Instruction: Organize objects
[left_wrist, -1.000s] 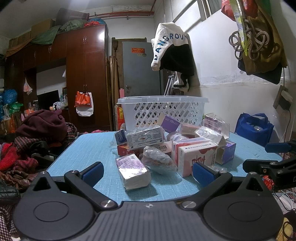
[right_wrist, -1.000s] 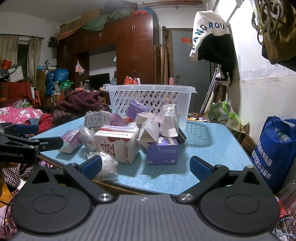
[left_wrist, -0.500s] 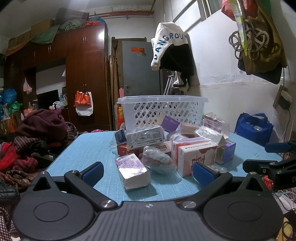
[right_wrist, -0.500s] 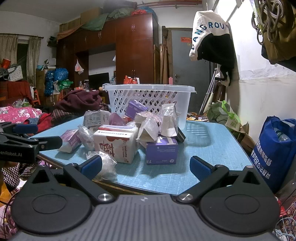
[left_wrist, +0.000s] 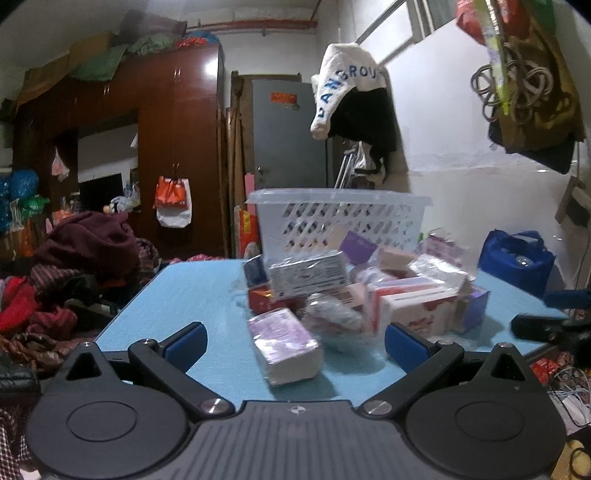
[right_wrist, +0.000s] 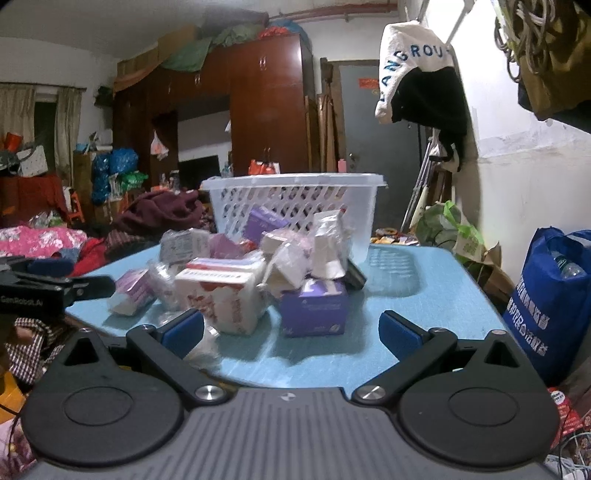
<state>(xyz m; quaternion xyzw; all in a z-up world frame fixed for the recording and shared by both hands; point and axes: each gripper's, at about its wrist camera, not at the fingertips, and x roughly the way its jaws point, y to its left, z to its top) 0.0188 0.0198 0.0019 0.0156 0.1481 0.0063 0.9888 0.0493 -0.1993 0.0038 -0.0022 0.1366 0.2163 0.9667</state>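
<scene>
hovering at the near edge of the blue table (left_wrist: 192, 291), left gripper (left_wrist: 293, 341) is spread wide and empty, with a plastic-wrapped purple pack (left_wrist: 284, 345) lying just ahead between its fingers. right gripper (right_wrist: 291, 330) is wide open too, holding nothing, facing a purple box (right_wrist: 314, 308) and a white-and-red carton (right_wrist: 221, 299). behind that jumbled pile sits the white laundry basket (right_wrist: 295, 206), touching the packets at its front.
</scene>
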